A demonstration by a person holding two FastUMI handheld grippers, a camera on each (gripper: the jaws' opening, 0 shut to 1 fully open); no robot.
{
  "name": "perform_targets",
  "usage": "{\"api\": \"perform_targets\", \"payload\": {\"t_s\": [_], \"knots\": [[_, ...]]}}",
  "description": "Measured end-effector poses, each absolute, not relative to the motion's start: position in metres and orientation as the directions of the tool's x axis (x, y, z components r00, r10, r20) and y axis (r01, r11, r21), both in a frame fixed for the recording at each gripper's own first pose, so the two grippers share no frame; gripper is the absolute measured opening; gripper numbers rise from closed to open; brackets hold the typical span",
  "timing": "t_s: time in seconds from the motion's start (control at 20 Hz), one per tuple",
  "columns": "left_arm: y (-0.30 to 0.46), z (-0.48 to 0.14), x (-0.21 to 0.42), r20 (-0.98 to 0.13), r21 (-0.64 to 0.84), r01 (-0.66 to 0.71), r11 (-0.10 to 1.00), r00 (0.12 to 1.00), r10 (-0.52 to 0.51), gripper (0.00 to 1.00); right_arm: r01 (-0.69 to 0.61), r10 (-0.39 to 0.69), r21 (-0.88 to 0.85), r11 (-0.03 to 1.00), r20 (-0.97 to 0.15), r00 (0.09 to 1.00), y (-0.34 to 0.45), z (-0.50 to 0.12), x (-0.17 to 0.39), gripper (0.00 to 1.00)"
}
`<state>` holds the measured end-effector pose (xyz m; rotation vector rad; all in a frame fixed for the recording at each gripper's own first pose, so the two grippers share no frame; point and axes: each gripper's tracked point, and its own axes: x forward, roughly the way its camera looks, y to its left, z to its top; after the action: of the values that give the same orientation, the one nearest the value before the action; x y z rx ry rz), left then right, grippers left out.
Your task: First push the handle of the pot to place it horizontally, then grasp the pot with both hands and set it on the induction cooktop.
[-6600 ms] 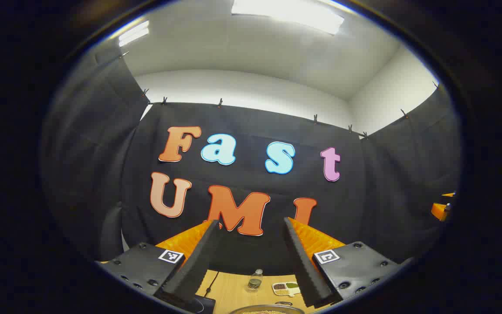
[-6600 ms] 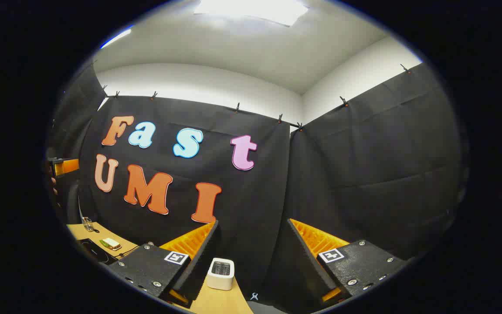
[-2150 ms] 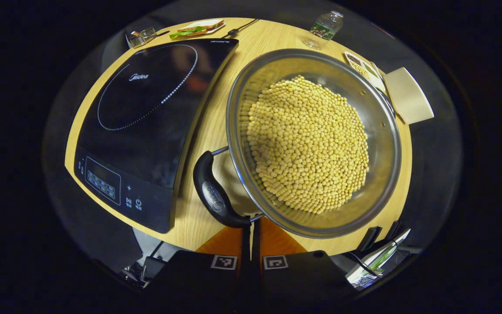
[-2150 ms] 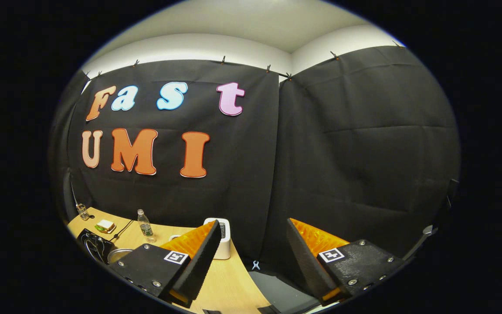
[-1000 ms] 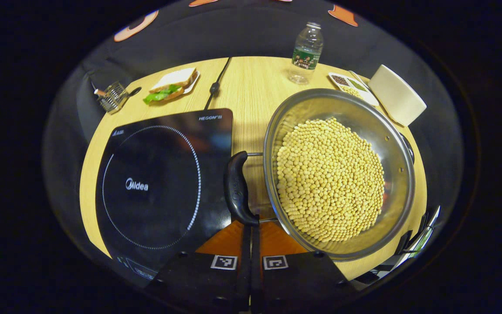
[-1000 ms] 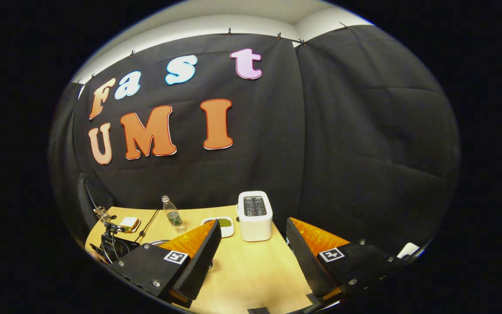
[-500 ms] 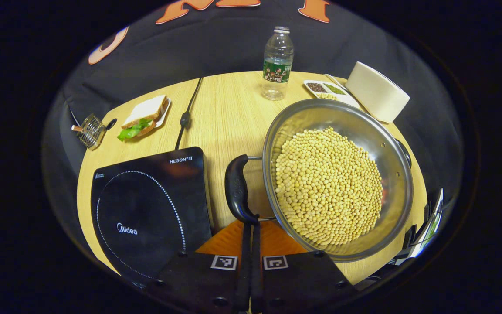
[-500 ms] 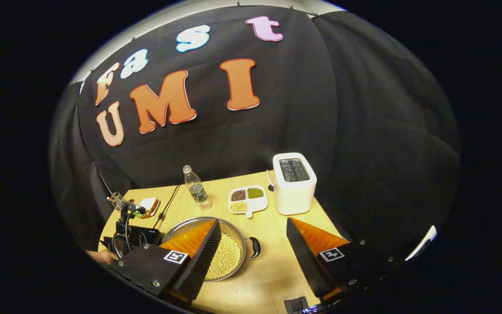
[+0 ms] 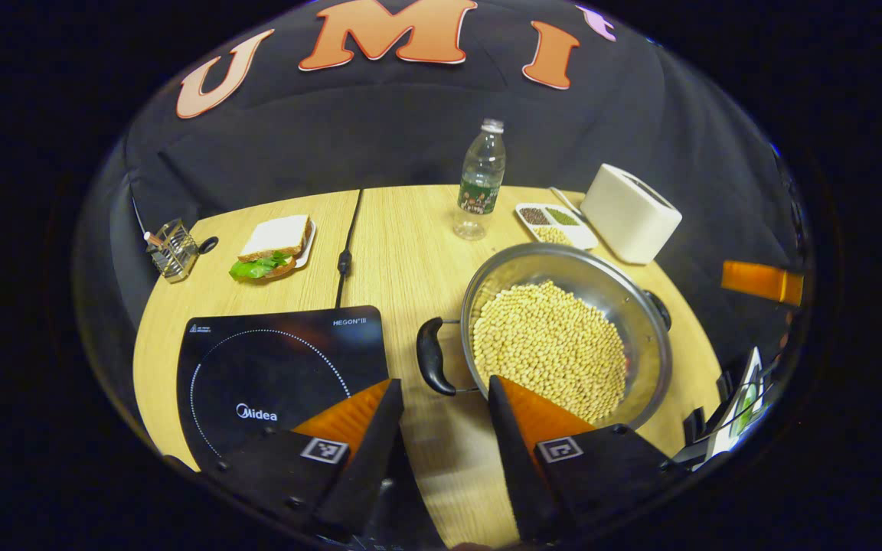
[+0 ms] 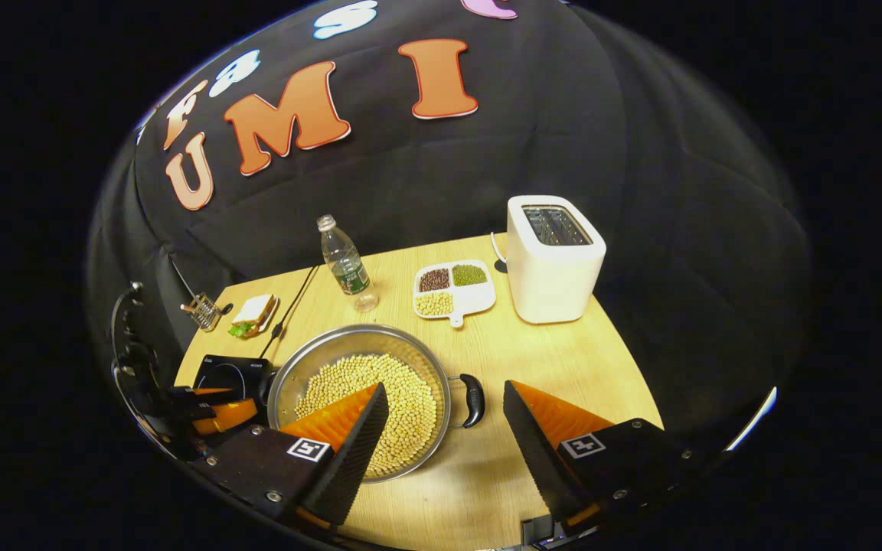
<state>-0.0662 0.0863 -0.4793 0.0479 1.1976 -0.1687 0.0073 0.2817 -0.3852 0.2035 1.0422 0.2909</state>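
A steel pot [image 9: 556,264] full of yellow beans [image 9: 548,348] stands on the wooden table, right of the black induction cooktop [image 9: 272,367]. Its black left handle [image 9: 432,363] lies just beyond my left gripper [image 9: 445,386], which is open and holds nothing. The other black handle [image 10: 474,399] points toward my right gripper [image 10: 445,390], also open, hovering above the pot's [image 10: 349,340] near right side. The right gripper [image 9: 762,282] appears at the far right of the left gripper view. In the right gripper view the left gripper [image 10: 215,413] is beside the cooktop [image 10: 227,373].
Behind the pot stand a water bottle [image 9: 479,180], a white divided tray of beans [image 9: 556,223] and a white toaster [image 9: 628,213]. A sandwich on a plate [image 9: 276,245], a wire holder [image 9: 173,249] and a black cable [image 9: 345,249] lie at the back left.
My left gripper, shut against the near end of the pot's left handle, has opened and drawn back. My right gripper has tilted down and come over the pot's right side.
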Motion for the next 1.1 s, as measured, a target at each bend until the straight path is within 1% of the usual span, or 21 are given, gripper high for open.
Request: {"api": "perform_targets", "payload": {"t_s": [0.1, 0.2, 0.35, 0.55, 0.7, 0.75, 0.9, 0.95, 1.0, 1.05, 1.1], "knots": [[0.085, -0.482, -0.059, -0.934, -0.068, 0.138, 0.988, 0.34, -0.112, 0.99, -0.147, 0.333, 0.299, 0.943, -0.83, 0.447, 0.285, -0.396, 0.002, 0.94], [0.081, -0.494, -0.053, -0.939, -0.064, 0.149, 0.987, 0.326, -0.111, 0.98, -0.145, 0.327, 0.293, 0.945, -0.842, 0.429, 0.287, -0.407, 0.004, 0.94], [0.075, -0.519, -0.051, -0.954, -0.061, 0.146, 0.987, 0.283, -0.101, 0.98, -0.136, 0.316, 0.285, 0.949, -0.861, 0.398, 0.289, -0.423, 0.0, 0.94], [0.077, -0.546, -0.045, -0.963, -0.045, 0.131, 0.99, 0.259, -0.078, 0.98, -0.141, 0.31, 0.277, 0.95, -0.881, 0.357, 0.291, -0.445, 0.002, 0.94], [0.08, -0.563, -0.042, -0.964, -0.024, 0.128, 0.991, 0.261, -0.057, 0.96, -0.137, 0.302, 0.272, 0.953, -0.898, 0.319, 0.294, -0.462, 0.003, 0.94], [0.08, -0.566, -0.044, -0.965, -0.02, 0.131, 0.991, 0.258, -0.054, 0.99, -0.133, 0.299, 0.27, 0.954, -0.903, 0.309, 0.296, -0.47, 0.003, 0.93], [0.079, -0.576, -0.041, -0.962, -0.014, 0.134, 0.991, 0.268, -0.05, 0.88, -0.115, 0.276, 0.253, 0.961, -0.918, 0.284, 0.296, -0.49, 0.001, 0.91], [0.082, -0.578, -0.037, -0.959, -0.003, 0.131, 0.991, 0.28, -0.04, 0.89, -0.107, 0.273, 0.253, 0.962, -0.919, 0.284, 0.298, -0.495, 0.001, 0.88], [0.085, -0.579, -0.033, -0.956, 0.009, 0.126, 0.992, 0.293, -0.029, 0.81, -0.097, 0.276, 0.259, 0.961, -0.92, 0.278, 0.3, -0.499, 0.0, 0.86], [0.086, -0.582, -0.031, -0.952, 0.015, 0.119, 0.993, 0.304, -0.022, 0.78, -0.089, 0.278, 0.263, 0.961, -0.921, 0.275, 0.303, -0.503, 0.001, 0.82], [0.086, -0.583, -0.031, -0.953, 0.023, 0.114, 0.993, 0.303, -0.013, 0.73, -0.084, 0.269, 0.256, 0.963, -0.924, 0.273, 0.304, -0.509, 0.001, 0.81]]}}
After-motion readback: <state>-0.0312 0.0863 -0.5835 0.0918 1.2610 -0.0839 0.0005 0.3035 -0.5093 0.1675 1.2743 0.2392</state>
